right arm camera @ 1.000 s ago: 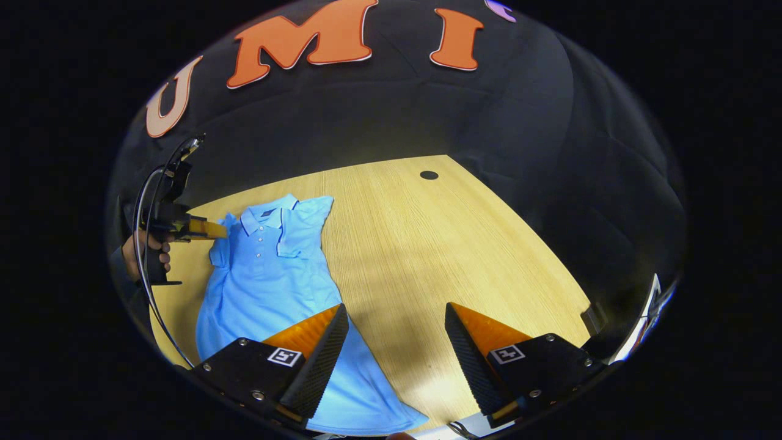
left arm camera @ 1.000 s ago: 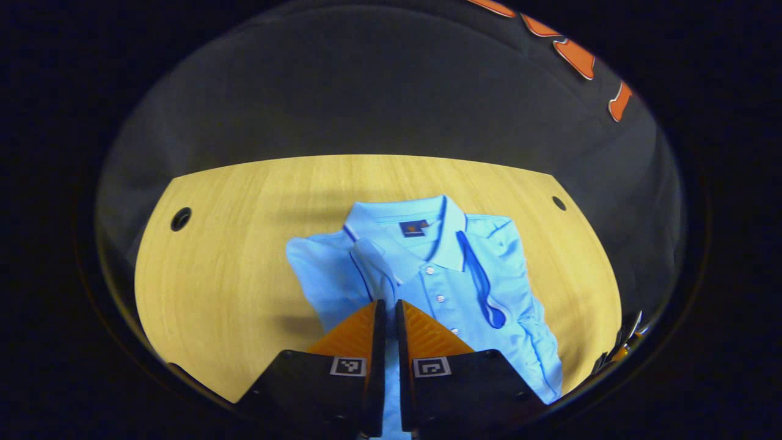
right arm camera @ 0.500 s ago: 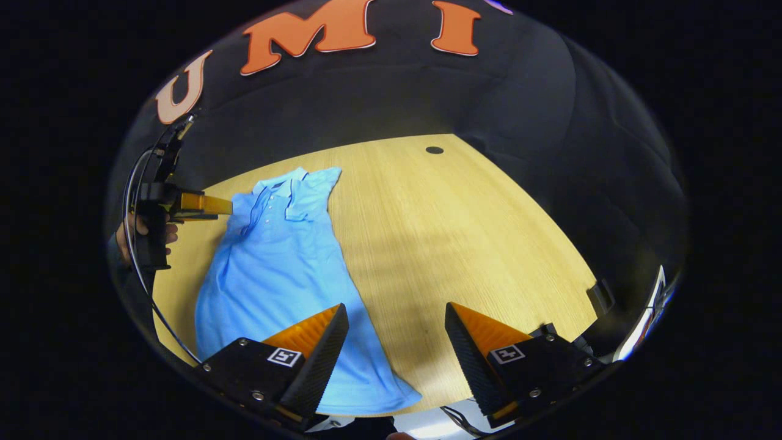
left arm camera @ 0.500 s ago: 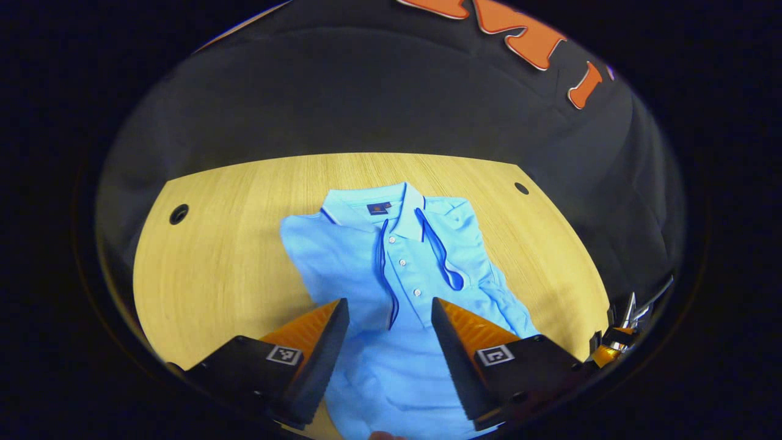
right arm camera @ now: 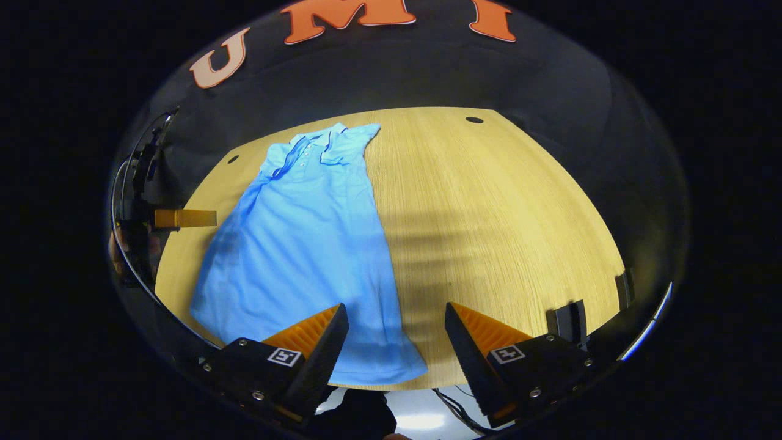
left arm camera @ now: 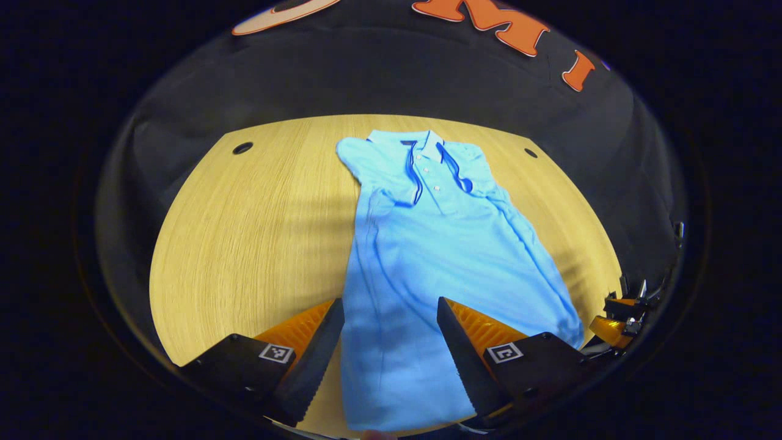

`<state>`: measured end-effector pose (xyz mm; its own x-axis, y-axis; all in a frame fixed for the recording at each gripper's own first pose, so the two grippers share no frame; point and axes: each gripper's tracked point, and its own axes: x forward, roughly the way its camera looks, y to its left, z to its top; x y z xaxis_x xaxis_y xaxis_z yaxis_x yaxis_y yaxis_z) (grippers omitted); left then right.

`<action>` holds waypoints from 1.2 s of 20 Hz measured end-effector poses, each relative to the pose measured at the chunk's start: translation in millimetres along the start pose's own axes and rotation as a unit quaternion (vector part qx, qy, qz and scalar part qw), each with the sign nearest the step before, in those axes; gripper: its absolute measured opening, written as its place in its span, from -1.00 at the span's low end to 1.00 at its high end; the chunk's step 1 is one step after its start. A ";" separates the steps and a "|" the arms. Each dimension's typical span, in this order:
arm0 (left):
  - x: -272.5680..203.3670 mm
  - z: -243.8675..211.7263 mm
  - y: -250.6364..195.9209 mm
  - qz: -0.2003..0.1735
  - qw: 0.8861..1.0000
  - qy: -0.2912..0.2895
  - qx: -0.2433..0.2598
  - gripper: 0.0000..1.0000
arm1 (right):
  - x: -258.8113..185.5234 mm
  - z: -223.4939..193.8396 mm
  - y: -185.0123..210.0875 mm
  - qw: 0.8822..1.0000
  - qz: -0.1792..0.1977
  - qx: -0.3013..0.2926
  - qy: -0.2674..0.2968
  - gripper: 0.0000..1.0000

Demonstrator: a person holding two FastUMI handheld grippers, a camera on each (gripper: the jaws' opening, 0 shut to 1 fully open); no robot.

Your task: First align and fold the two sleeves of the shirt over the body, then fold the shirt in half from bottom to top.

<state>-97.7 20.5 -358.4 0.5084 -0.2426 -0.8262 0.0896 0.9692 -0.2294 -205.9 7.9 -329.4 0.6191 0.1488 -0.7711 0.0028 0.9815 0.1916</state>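
A light blue polo shirt (left arm camera: 440, 256) lies flat on the wooden table (left arm camera: 244, 232), collar far and hem near. Both short sleeves, the left sleeve (left arm camera: 382, 177) and the right sleeve (left arm camera: 470, 174), are folded in over the chest. My left gripper (left arm camera: 388, 305) stands open above the hem end, with shirt cloth showing between its fingers and nothing held. My right gripper (right arm camera: 396, 308) is open over the shirt's (right arm camera: 305, 244) near right corner and the bare table (right arm camera: 501, 201). In the right gripper view the left gripper (right arm camera: 183, 218) shows at the shirt's far side, held by a hand.
Small round holes sit in the tabletop near its far corners (left arm camera: 242, 148) (left arm camera: 530, 153) (right arm camera: 474, 120). The table's near edge runs just under the hem (right arm camera: 391, 385). Dark brackets (right arm camera: 568, 318) stand at the near right edge. Bare wood lies on both sides of the shirt.
My left gripper went from shut near the collar to open, letting the left sleeve lie over the chest, and drew back to the hem end. The right gripper also pulled back, staying open.
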 end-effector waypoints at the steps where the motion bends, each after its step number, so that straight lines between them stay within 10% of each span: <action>1: -5.6 -16.0 2.4 0.005 1.000 0.006 -0.004 0.98 | 1.4 -5.8 2.8 1.000 0.006 -0.005 0.004 0.93; 13: -28.4 -131.6 28.0 0.070 0.996 0.049 0.000 0.97 | 15.0 -51.2 5.0 0.998 0.014 -0.062 0.027 0.89; 18: -27.2 -131.9 23.5 0.076 0.997 0.026 -0.006 0.97 | 14.2 -52.9 9.7 0.997 0.005 -0.072 0.018 0.46; 20: -26.8 -131.0 16.1 0.078 0.997 0.022 -0.012 0.67 | 14.3 -51.9 13.2 0.997 0.008 -0.070 0.024 0.22; 23: -22.5 -131.8 0.1 0.092 0.996 0.021 0.009 -0.63 | 19.3 -46.8 16.1 0.999 0.011 -0.043 0.022 -0.46; 24: -23.0 -129.5 0.6 0.103 0.994 0.018 0.020 -0.78 | 18.3 -46.4 17.9 0.999 0.016 -0.032 0.023 -0.71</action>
<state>-220.2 21.1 -406.1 0.4893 -0.0399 -0.8712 0.0218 0.9992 -0.0335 -230.9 33.9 -368.3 0.5815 0.1836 -0.7926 -0.0672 0.9817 0.1781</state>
